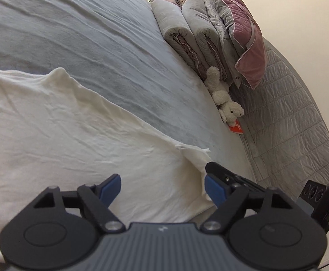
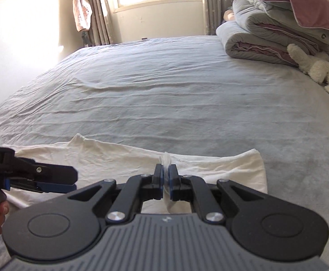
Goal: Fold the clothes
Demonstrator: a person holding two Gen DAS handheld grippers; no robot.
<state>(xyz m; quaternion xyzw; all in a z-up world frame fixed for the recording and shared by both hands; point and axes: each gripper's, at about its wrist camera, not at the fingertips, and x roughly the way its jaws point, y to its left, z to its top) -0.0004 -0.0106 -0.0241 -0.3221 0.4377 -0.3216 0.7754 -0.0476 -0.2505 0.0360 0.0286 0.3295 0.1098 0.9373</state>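
Right wrist view: right claw (image 2: 166,176) clamped on creased cream garment (image 2: 110,155); left claw (image 1: 162,186) apart over it.

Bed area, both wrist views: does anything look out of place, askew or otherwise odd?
One small thing: a white plush dog lies toppled at the foot of the stacked folded quilts, over a red card. Otherwise it looks ordinary: the right gripper pinches the cream garment, and the left gripper is open above it.
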